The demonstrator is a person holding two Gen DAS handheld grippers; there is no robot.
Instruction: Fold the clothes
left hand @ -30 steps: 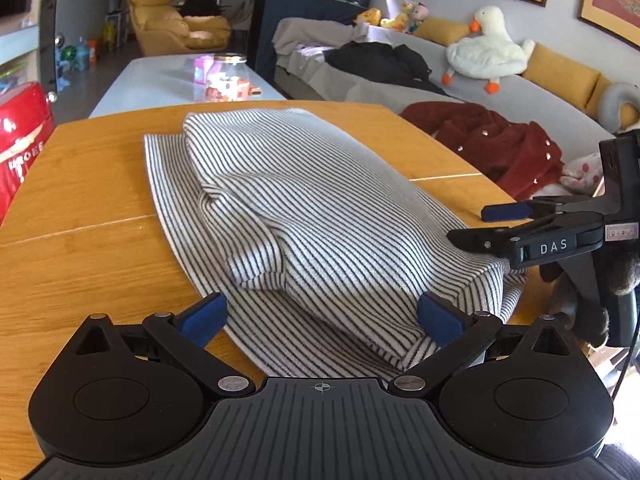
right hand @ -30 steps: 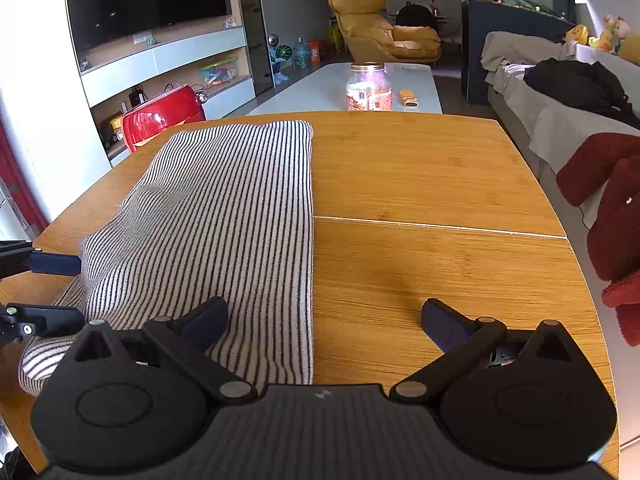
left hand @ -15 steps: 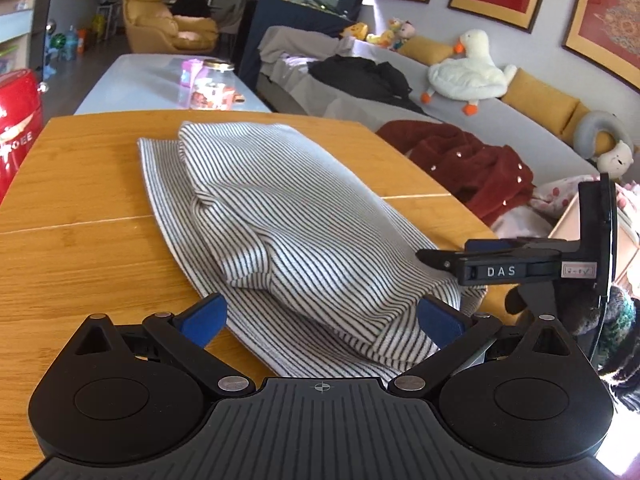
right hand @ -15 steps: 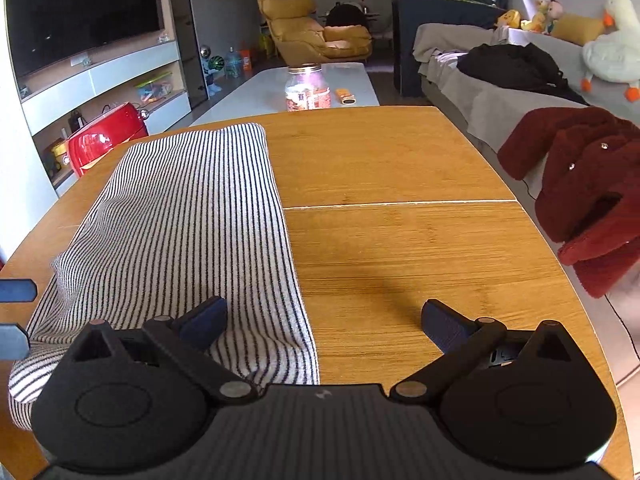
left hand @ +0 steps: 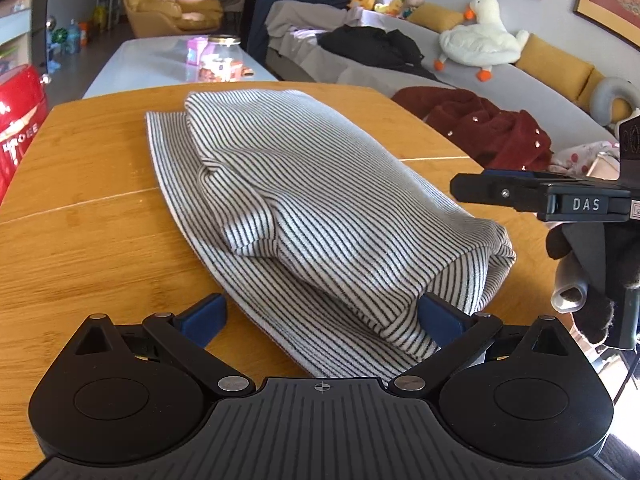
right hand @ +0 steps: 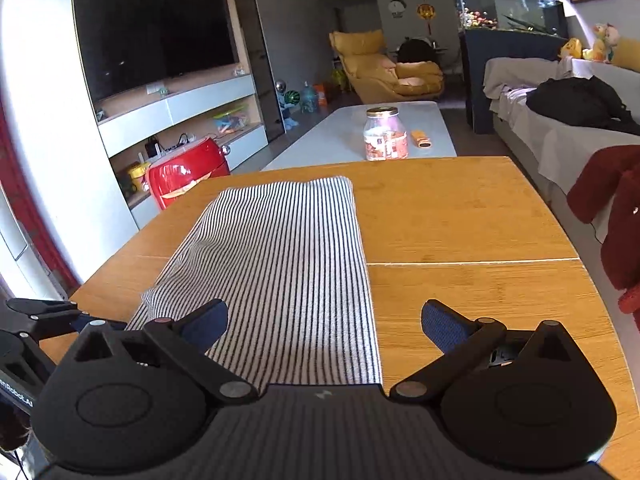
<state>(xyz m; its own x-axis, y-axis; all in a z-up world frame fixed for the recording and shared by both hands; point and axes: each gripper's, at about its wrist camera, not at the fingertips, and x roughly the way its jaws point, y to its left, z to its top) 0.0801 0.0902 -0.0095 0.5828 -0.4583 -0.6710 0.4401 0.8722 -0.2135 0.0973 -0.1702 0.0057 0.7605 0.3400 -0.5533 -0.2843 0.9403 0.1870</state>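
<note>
A black-and-white striped garment (left hand: pixel 304 200) lies folded lengthwise on the wooden table (left hand: pixel 80 216), its near end bulging in loose layers. My left gripper (left hand: pixel 320 316) is open at that near end, with the cloth lying between its blue pads and nothing pinched. In the right wrist view the same garment (right hand: pixel 280 264) runs away as a long flat strip. My right gripper (right hand: pixel 324 322) is open just above its near right edge, holding nothing. From the left wrist view the right gripper (left hand: pixel 560 196) shows side-on at the right.
A red appliance (right hand: pixel 186 176) stands beyond the table's left edge. A jar (right hand: pixel 384 134) sits on the pale coffee table behind. A sofa with a dark red coat (left hand: pixel 488 128) and black clothes (left hand: pixel 372 46) runs along the right. The table's right half (right hand: pixel 480 240) shows bare wood.
My right gripper has shifted left over the garment's near end and lifted. My left gripper has stayed at the near end; both remain open.
</note>
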